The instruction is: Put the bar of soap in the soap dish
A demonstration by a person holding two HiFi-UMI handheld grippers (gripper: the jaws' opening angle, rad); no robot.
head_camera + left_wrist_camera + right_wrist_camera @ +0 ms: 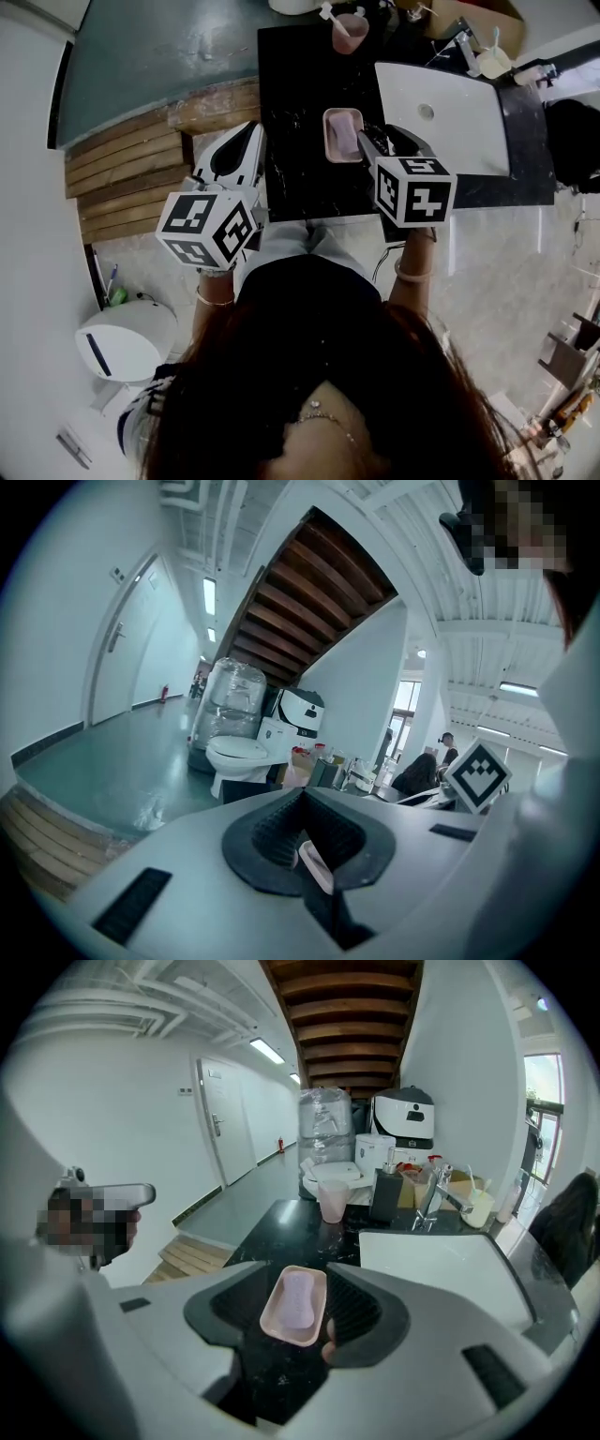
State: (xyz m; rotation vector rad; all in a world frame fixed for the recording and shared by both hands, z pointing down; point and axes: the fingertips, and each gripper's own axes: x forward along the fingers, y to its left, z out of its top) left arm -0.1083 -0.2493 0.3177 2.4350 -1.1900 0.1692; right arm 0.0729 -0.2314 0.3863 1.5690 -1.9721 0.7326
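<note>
Beneath right hand-held gripper point(300, 1274) | jaws apart, empty | bar of soap point(298, 1299) in soap dish point(274, 1324)

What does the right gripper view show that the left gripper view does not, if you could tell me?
Only the right gripper view shows the bar of soap lying in the soap dish on the black counter, seen past the right gripper's open jaws, plus the sink and pink cup. Only the left gripper view shows the left gripper, jaws together and empty, and the right gripper's marker cube. Both show the toilet and the wooden staircase overhead.
</note>
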